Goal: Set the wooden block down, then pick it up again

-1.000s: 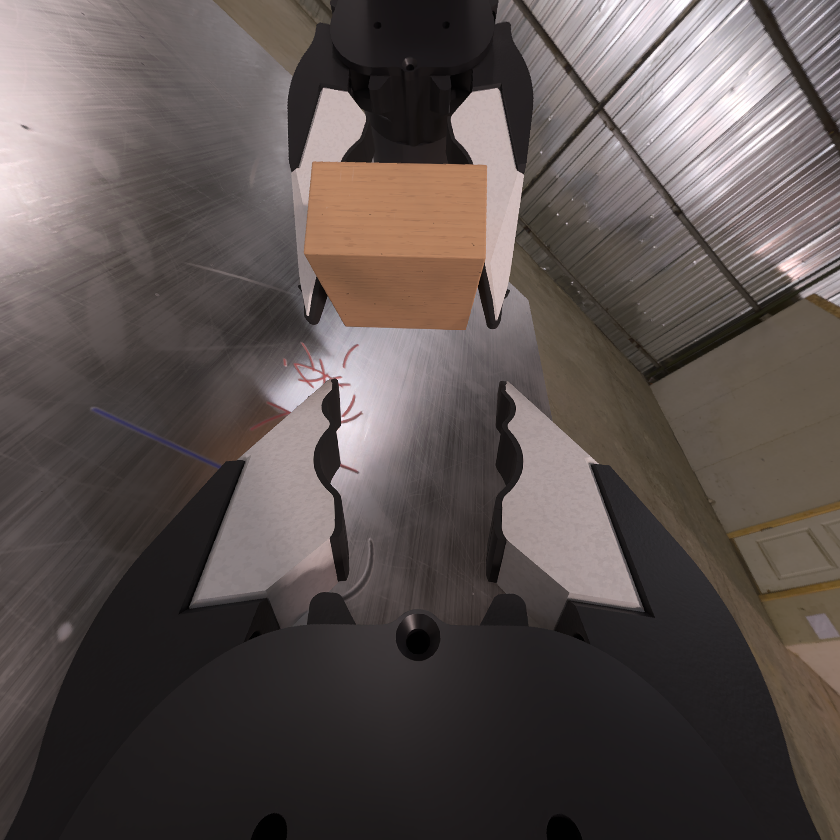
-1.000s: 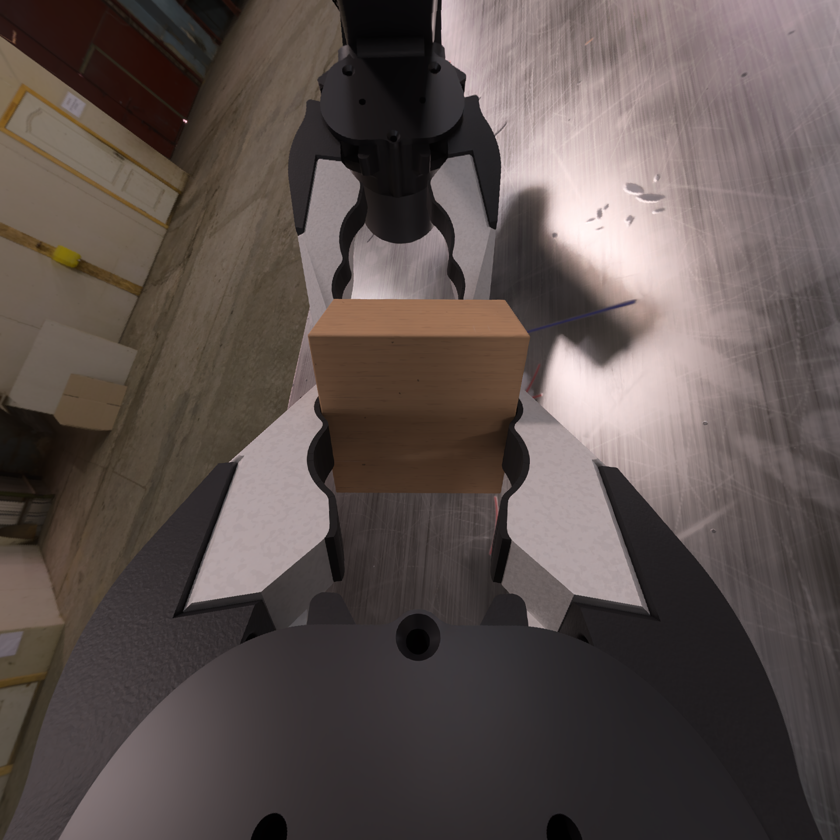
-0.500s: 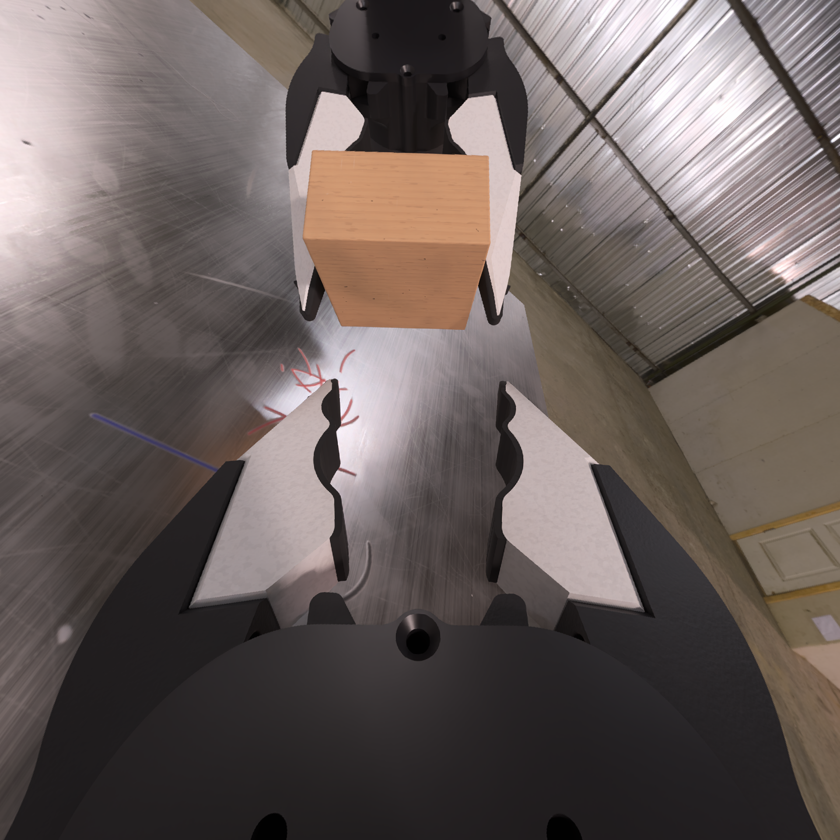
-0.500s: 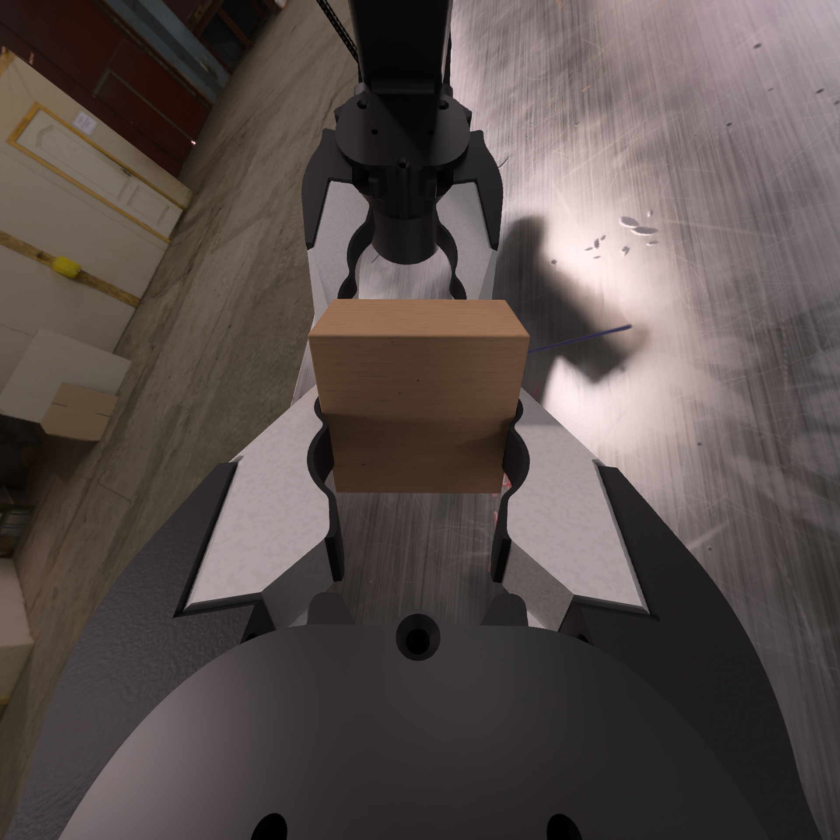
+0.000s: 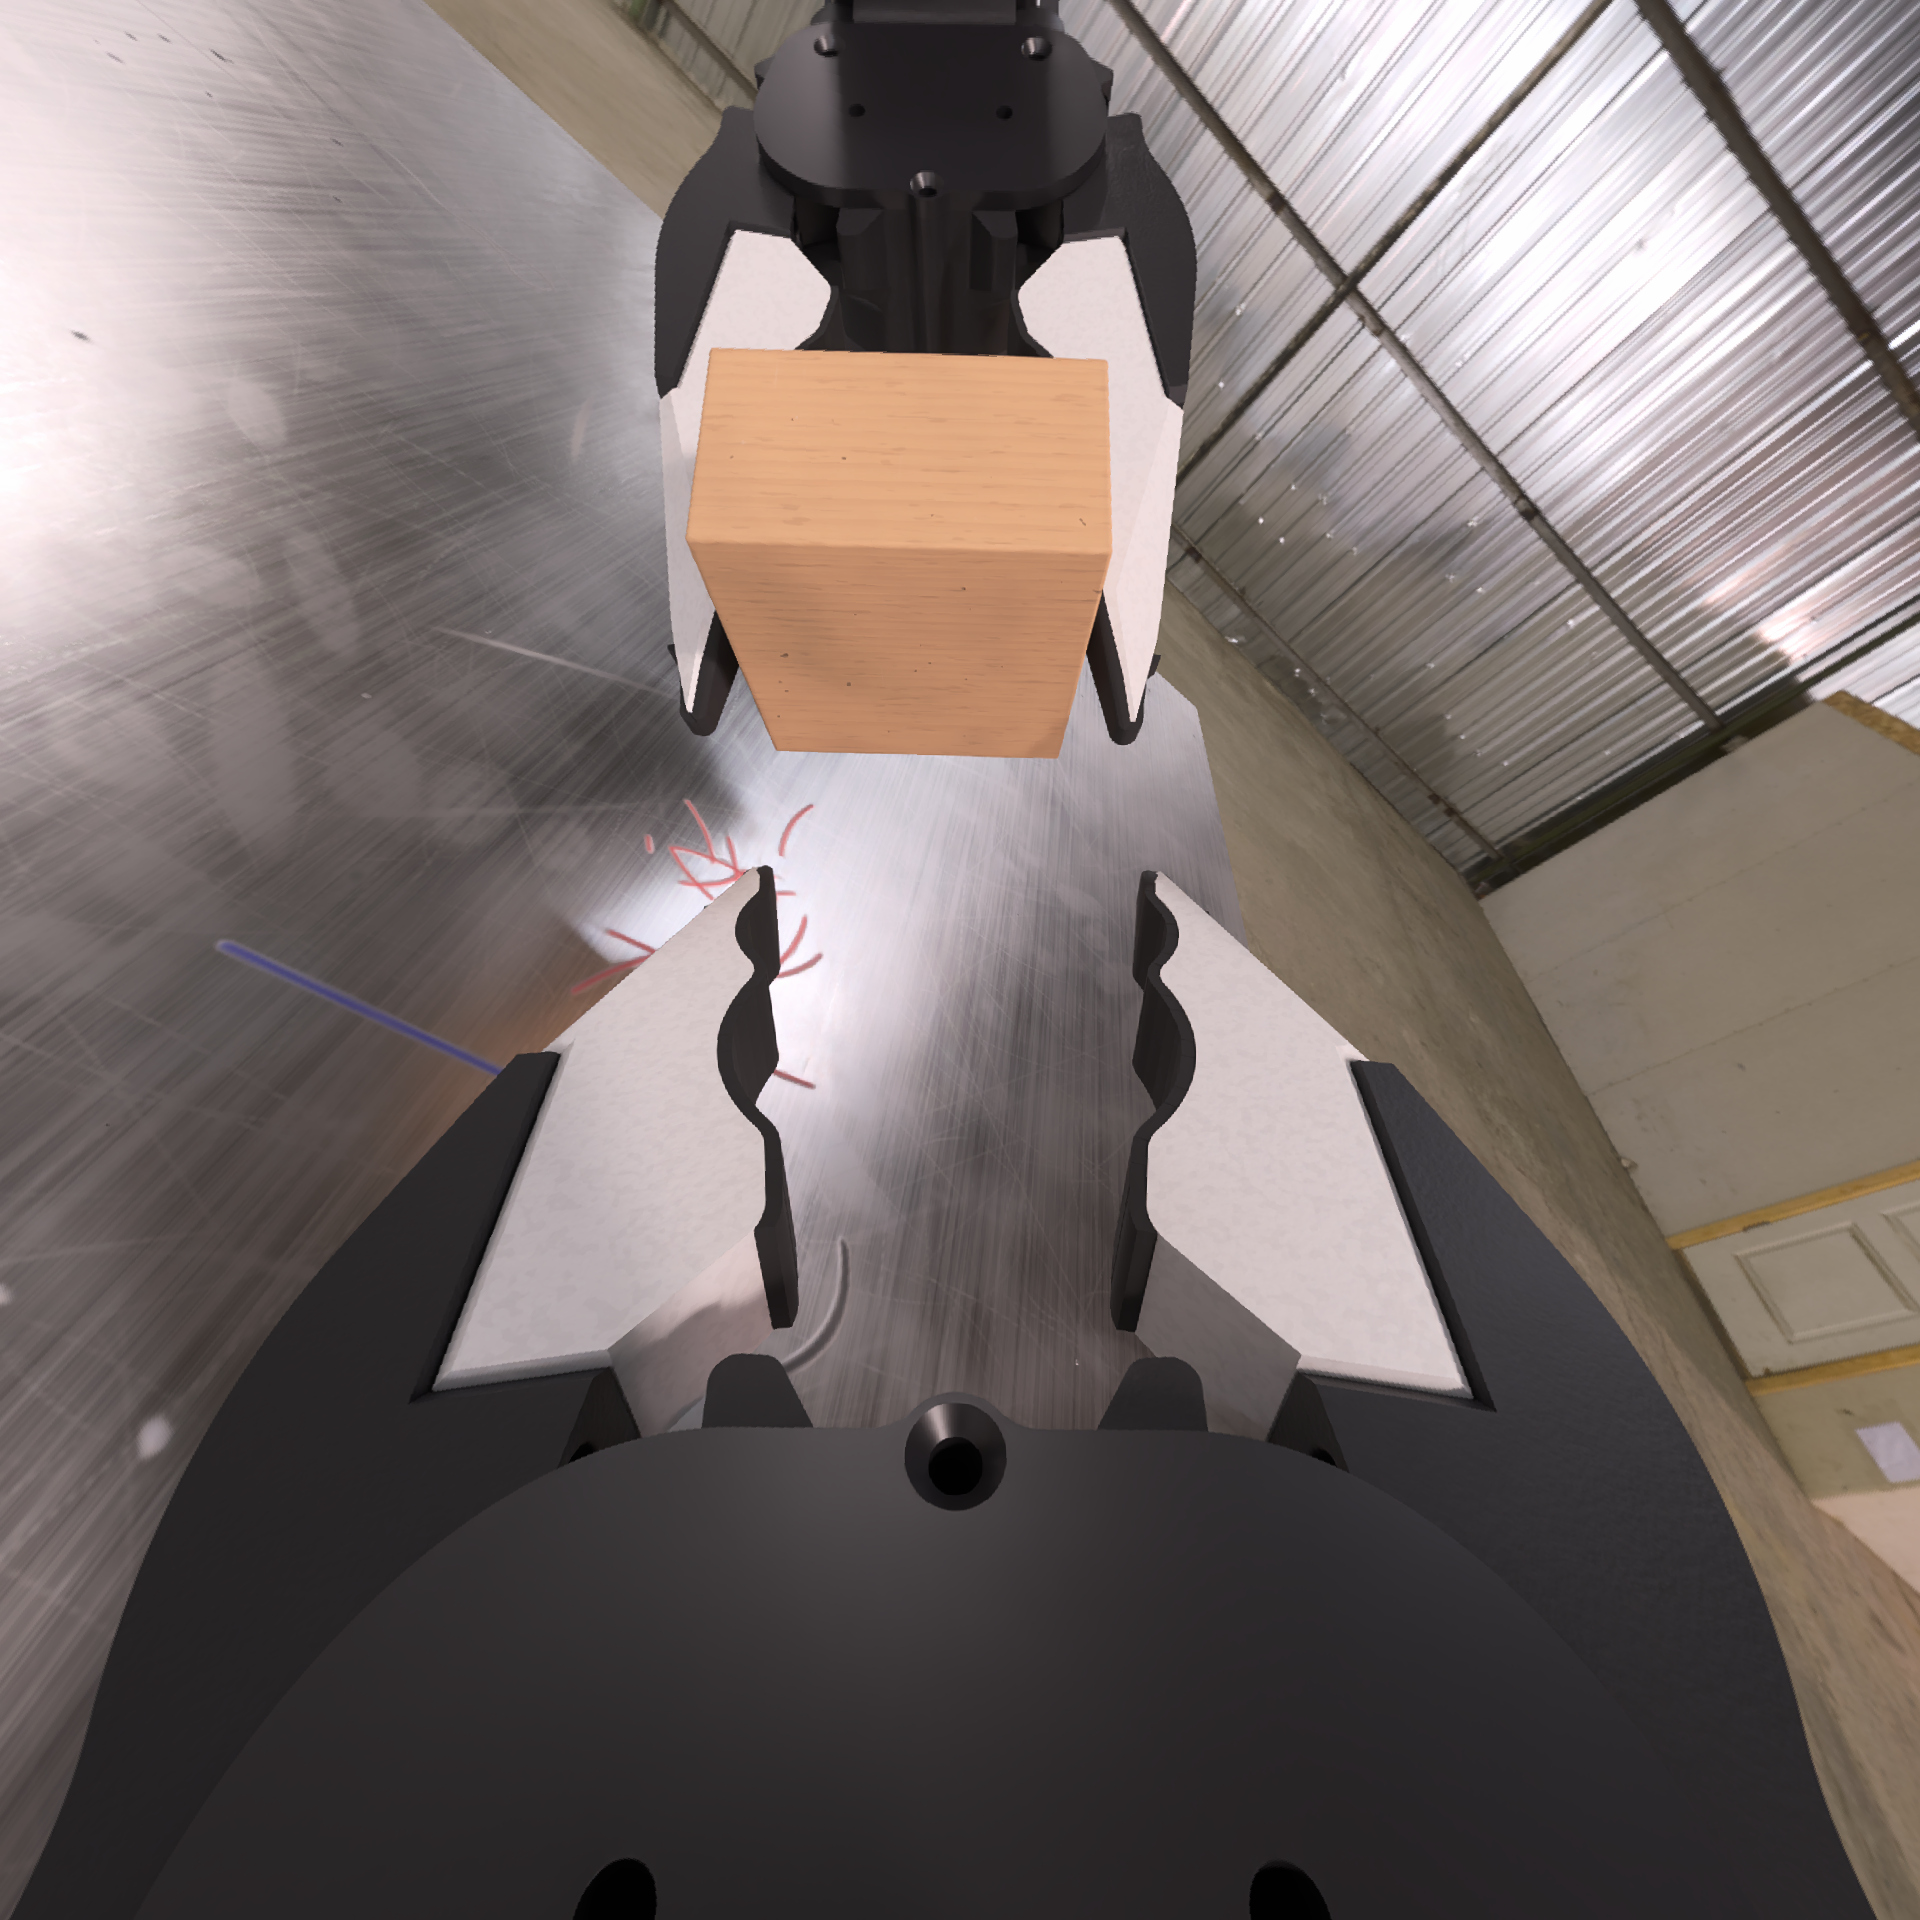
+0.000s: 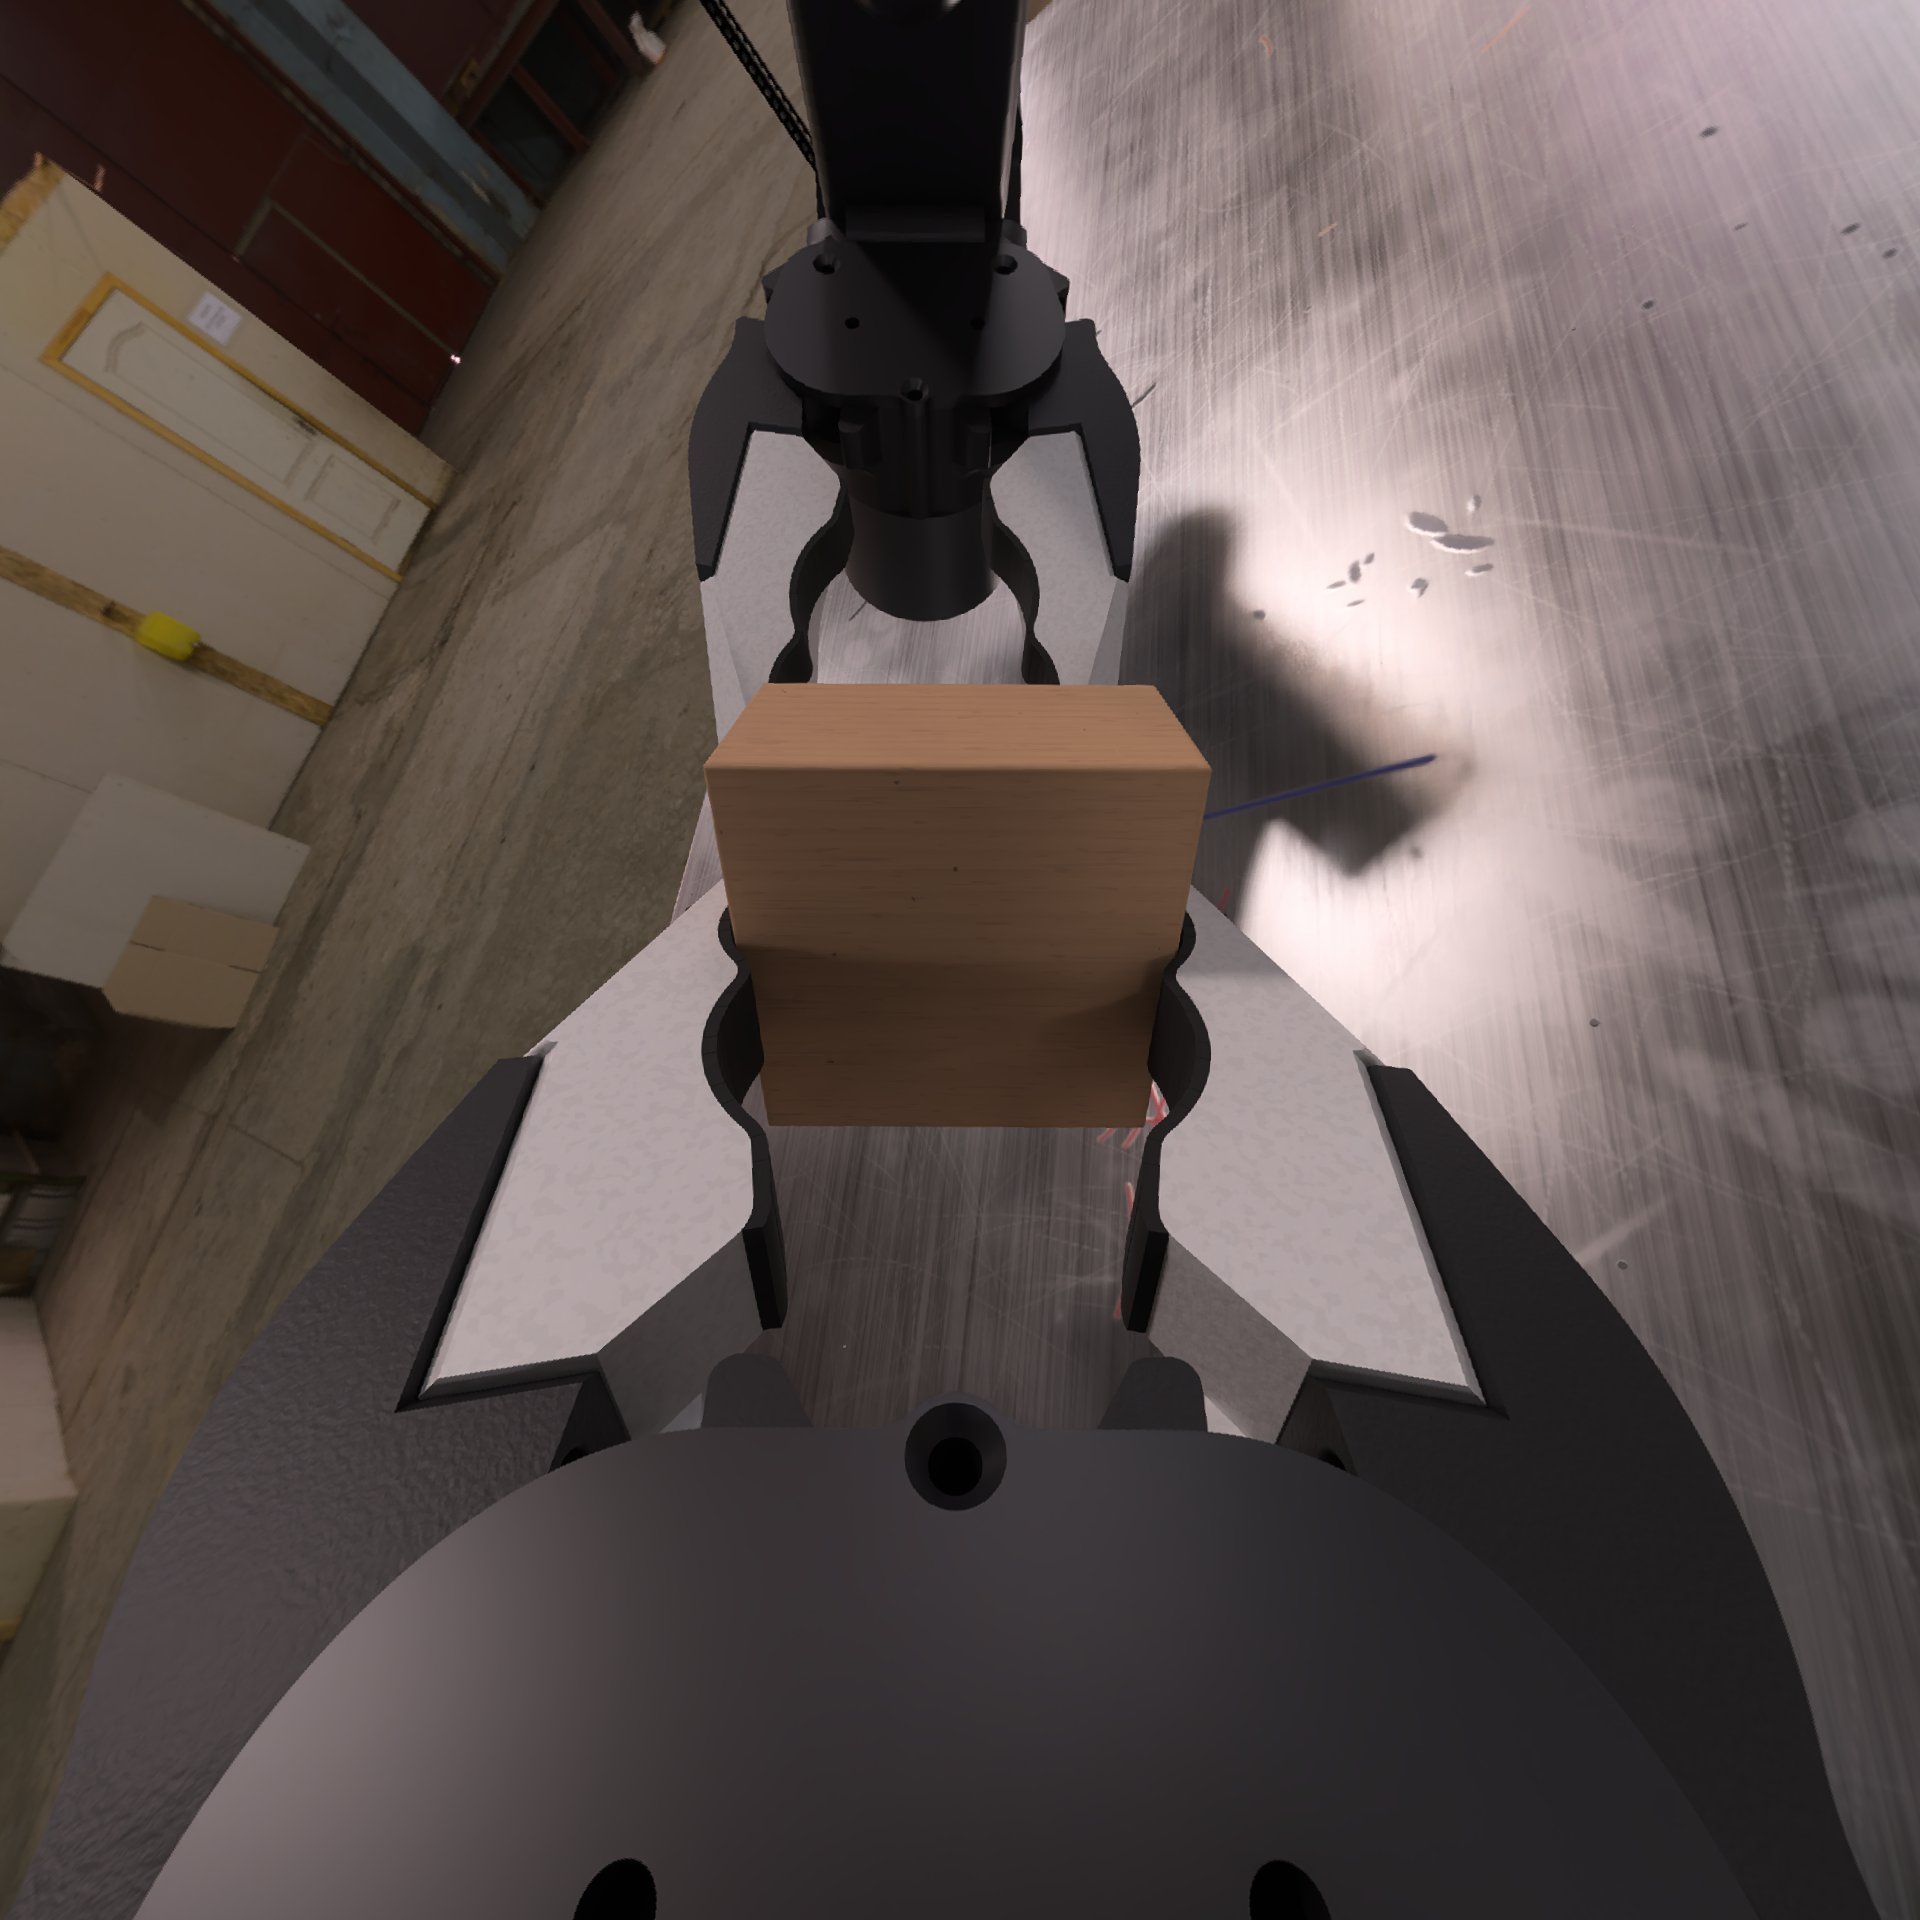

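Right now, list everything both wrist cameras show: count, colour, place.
light brown wooden block: one, clamped between the right gripper's fingertips, above the metal surface.
brushed, scratched metal surface: one, silver-grey, beneath both grippers.
thin red scribble marks: a small cluster, on the metal by the left gripper's fingertip.
thin blue line: one, on the metal, at the left of the left wrist view.
concrete floor: grey-tan, beside the metal surface.
cream panelled boards: several, leaning at the floor's edge.
cardboard box: one, tan, on the floor.
corrugated metal wall: silver, in the background.
right gripper: one, black with white fingers, shut on the block.
left gripper: one, same colours, open, empty, facing the block.
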